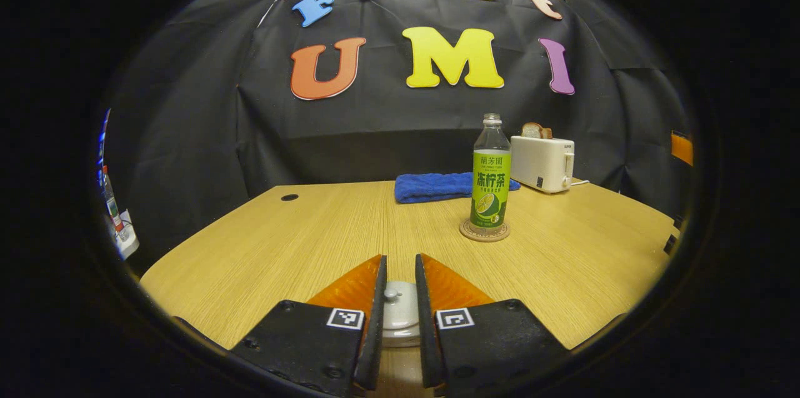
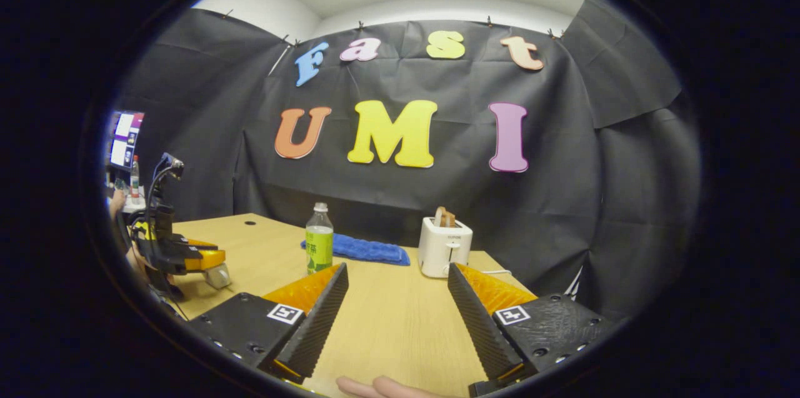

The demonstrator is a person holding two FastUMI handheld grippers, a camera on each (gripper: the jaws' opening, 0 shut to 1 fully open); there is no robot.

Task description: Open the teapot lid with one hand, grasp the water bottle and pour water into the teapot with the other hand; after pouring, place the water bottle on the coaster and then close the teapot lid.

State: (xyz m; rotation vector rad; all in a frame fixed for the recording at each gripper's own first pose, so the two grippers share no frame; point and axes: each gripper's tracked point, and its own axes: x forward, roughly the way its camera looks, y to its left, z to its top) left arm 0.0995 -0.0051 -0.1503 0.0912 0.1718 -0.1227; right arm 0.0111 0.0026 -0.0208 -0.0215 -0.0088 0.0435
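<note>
My left claw (image 1: 400, 304) grips teapot lid (image 1: 400, 313), bottom centre | my right claw (image 2: 397, 310) gapes | water bottle (image 1: 490, 173) on coaster (image 1: 484, 231), centre-right

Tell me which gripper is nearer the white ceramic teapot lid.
Left. The left gripper has its fingers either side of the white ceramic teapot lid. The right gripper is open over bare wooden table, well off to the teapot's side.

Water bottle (image 1: 490, 176): clear, green label with lime picture. Coaster (image 1: 484, 232): tan cork. Towel (image 1: 431, 187): blue. Toaster (image 1: 542, 162): white. Teapot lid (image 1: 400, 312): white. Table (image 1: 312, 235): light wood grain.
</note>
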